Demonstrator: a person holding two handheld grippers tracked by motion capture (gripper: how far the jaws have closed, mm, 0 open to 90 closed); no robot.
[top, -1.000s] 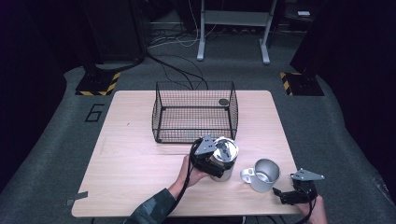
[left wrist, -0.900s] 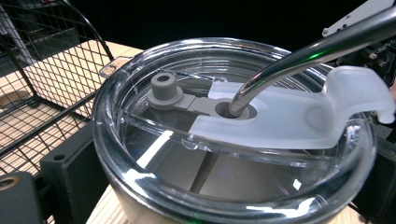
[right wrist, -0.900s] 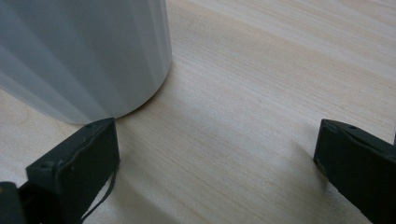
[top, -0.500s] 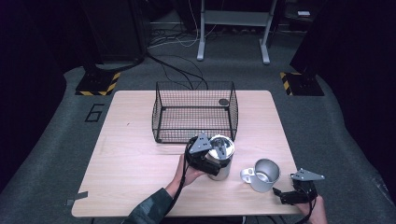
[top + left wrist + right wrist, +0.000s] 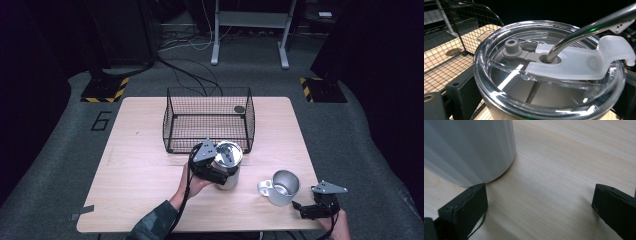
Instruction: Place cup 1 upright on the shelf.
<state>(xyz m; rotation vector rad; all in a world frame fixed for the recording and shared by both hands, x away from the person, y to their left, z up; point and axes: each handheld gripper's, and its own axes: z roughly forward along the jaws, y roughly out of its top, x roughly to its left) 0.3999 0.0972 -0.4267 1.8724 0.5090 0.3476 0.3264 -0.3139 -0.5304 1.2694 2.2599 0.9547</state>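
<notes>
High view: left tongs (image 5: 212, 169) clasp steel tumbler (image 5: 227, 170).

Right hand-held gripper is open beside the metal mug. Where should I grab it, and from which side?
Probably the mug's round body, coming in level from the near right, where the right hand-held gripper sits. The mug stands upright and its handle points left, away from the gripper, so the plain wall is the nearest part to close on.
</notes>
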